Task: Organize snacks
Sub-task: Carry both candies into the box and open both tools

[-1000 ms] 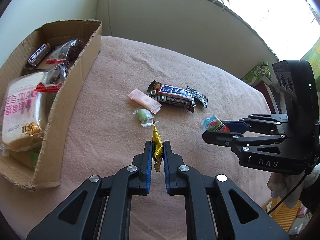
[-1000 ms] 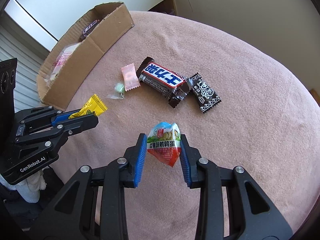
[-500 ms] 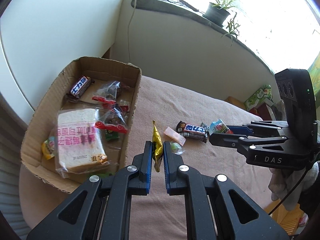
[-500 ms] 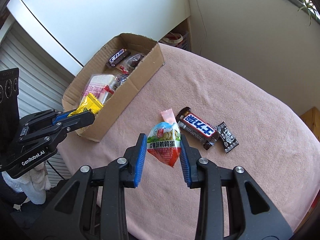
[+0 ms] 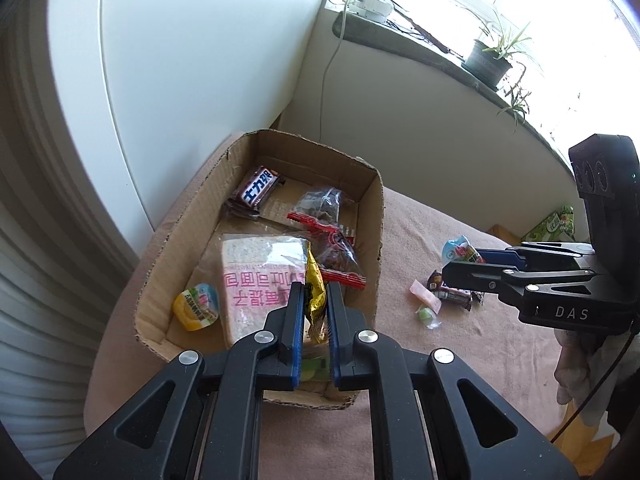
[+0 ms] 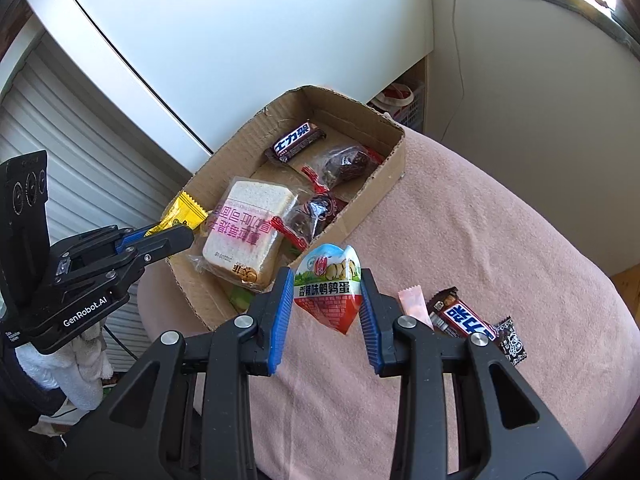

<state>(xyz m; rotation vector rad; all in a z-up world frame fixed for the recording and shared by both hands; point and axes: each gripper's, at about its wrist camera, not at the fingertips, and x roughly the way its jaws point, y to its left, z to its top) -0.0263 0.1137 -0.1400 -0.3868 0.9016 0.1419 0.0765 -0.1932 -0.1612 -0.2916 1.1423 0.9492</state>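
A: Surface, room?
B: Pink blanket (image 6: 500, 240) covering the table; white wall behind, plant (image 5: 490, 62) sitting upper right on the sill.
A: Box?
B: Cardboard box (image 5: 374, 216) at mid-frame, holding bread (image 5: 260, 276), a chocolate bar (image 5: 256, 192), dark packets.
A: Grippers?
B: Left gripper (image 5: 313, 304) pinching a yellow packet (image 5: 314, 292) over the box. Right gripper (image 6: 326, 304) gripping an egg packet (image 6: 328, 284), white, red base, lower centre over the blanket.

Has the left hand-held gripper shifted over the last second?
Yes. The left hand-held gripper, shut on the yellow packet, has gone from above the blanket to above the cardboard box, over the bread.
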